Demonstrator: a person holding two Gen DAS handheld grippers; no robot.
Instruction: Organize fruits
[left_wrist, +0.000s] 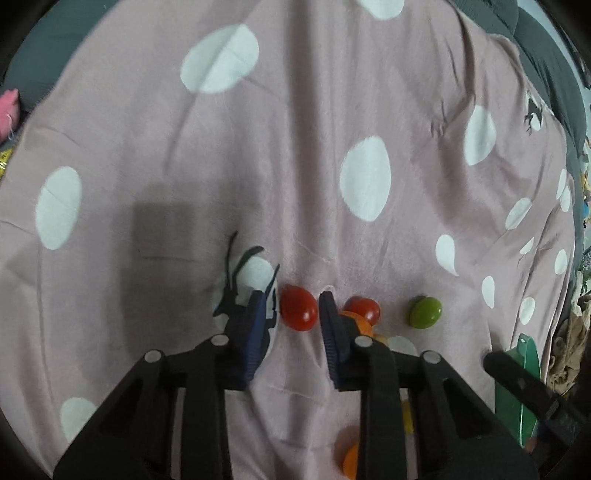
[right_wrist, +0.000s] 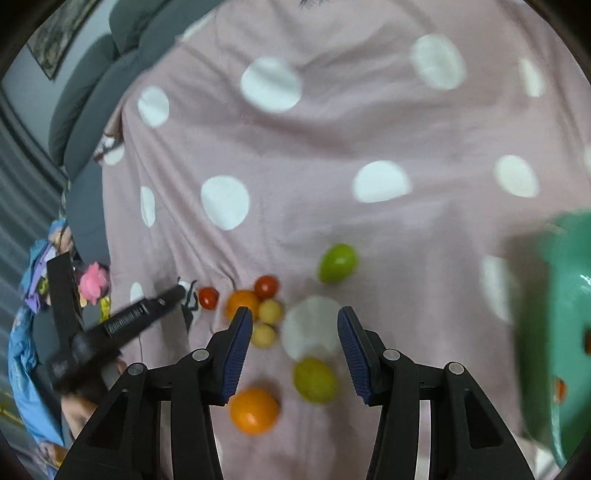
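Note:
On the pink dotted bedspread (left_wrist: 295, 166) a red cherry tomato (left_wrist: 298, 308) sits between the blue pads of my left gripper (left_wrist: 295, 300), which is shut on it. Right of it lie a second red tomato (left_wrist: 364, 309) and a green fruit (left_wrist: 425, 312). My right gripper (right_wrist: 295, 317) hangs open above the cluster. A yellow-green fruit (right_wrist: 314, 380) lies between its fingers, untouched. An orange fruit (right_wrist: 254, 410) lies by its left finger. Further off are another orange fruit (right_wrist: 242, 302), two small yellow fruits (right_wrist: 270, 311), a red tomato (right_wrist: 266, 286) and a green fruit (right_wrist: 338, 263).
A green bowl (right_wrist: 554, 314) stands at the right edge with small fruit inside; its rim (left_wrist: 524, 387) also shows low at the right in the left wrist view. Grey cushions (right_wrist: 92, 92) border the bedspread. Pink and blue toys (right_wrist: 94, 282) lie at the left.

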